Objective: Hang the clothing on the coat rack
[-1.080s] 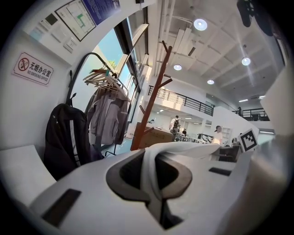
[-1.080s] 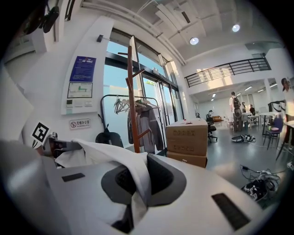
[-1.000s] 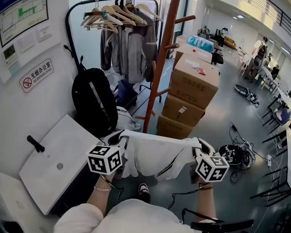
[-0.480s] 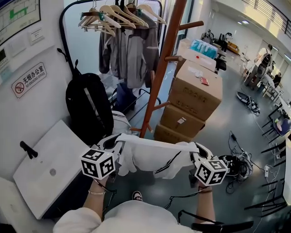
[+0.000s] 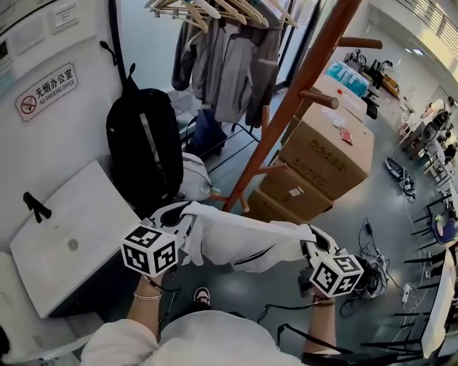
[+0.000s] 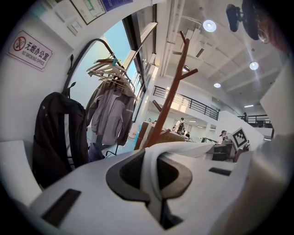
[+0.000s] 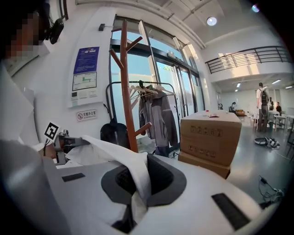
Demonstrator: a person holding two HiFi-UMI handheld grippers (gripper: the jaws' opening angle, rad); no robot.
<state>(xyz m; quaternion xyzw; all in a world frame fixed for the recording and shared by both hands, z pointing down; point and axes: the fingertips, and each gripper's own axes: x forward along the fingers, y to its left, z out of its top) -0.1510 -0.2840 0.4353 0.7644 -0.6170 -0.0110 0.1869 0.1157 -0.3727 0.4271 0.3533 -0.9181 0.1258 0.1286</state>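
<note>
Coat rack [image 5: 280, 121] nearer now — one white garment [image 5: 243, 239] spans left gripper [image 5: 180, 218], right gripper [image 5: 309, 241] — jaws of both clamped on it

Bright open office corner, with a white wall [image 5: 79, 143] on one side and tall glass doors [image 7: 177, 87] behind.

A no-smoking sign [image 5: 44, 91] and a blue poster [image 7: 86, 59] are fixed to the wall. A white board [image 5: 64, 243] lies flat below the sign. A black backpack [image 5: 143, 146] sits up against a black garment rail [image 5: 113, 28], which carries wooden hangers [image 5: 215, 8] and grey jackets [image 5: 229, 68]. Stacked cardboard boxes [image 5: 329, 150] stand on the glossy grey floor [image 5: 372, 204], with loose cables [image 5: 368, 254] trailing nearby. Round ceiling lights [image 7: 211, 21] glow overhead, and a railed balcony [image 7: 248, 54] runs along the far side above a few distant people.
</note>
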